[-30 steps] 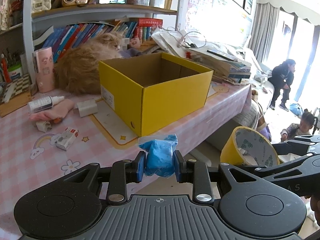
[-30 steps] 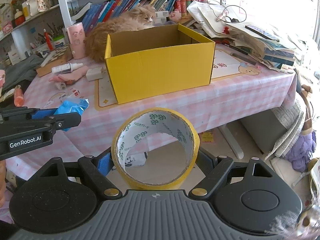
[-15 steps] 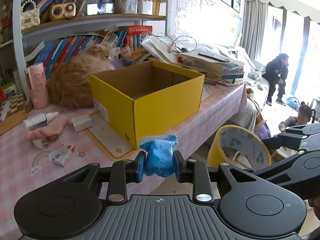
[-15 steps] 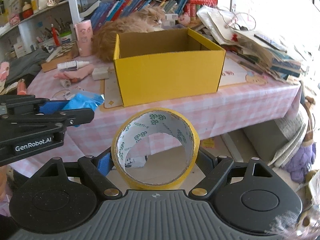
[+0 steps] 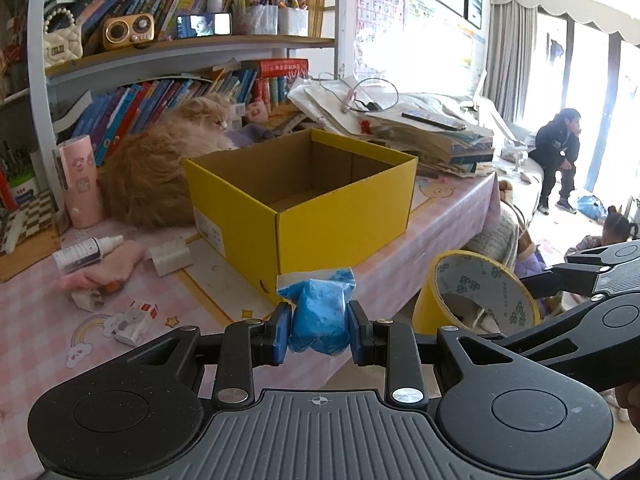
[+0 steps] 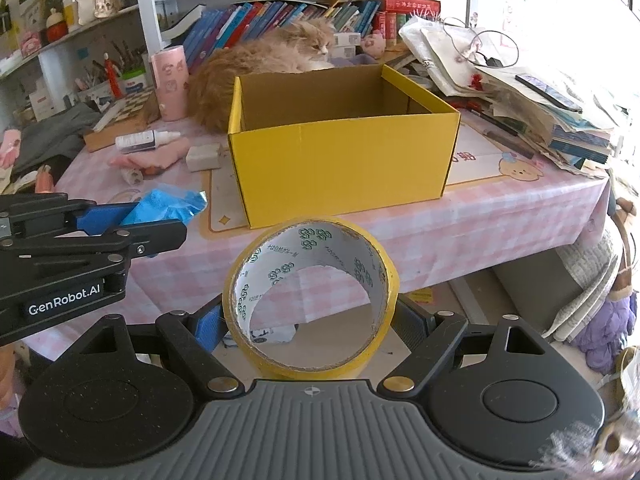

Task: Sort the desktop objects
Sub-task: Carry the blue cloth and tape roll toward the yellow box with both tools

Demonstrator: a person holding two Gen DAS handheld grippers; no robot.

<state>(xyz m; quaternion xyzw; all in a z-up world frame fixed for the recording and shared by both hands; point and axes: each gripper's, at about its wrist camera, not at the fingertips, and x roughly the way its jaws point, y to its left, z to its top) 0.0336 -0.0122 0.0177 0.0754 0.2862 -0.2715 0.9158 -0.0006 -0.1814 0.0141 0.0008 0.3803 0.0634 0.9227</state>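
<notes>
1. Left hand-held gripper point(image 5: 319, 332): clamped on a crumpled blue bag point(image 5: 318, 316), held in the air off the near edge of the bench point(image 5: 36, 344).
2. Right hand-held gripper point(image 6: 310, 320): yellow tape roll point(image 6: 310, 300) pinched btwn pads, jaws wide.
3. Yellow box point(image 6: 340, 152): on bench, open, seen empty.
4. Cat point(image 5: 160, 168) lies behind box.

Cat's point(image 6: 256, 64) lower body behind the yellow box point(image 6: 340, 160); box floor mostly hidden by its walls.
</notes>
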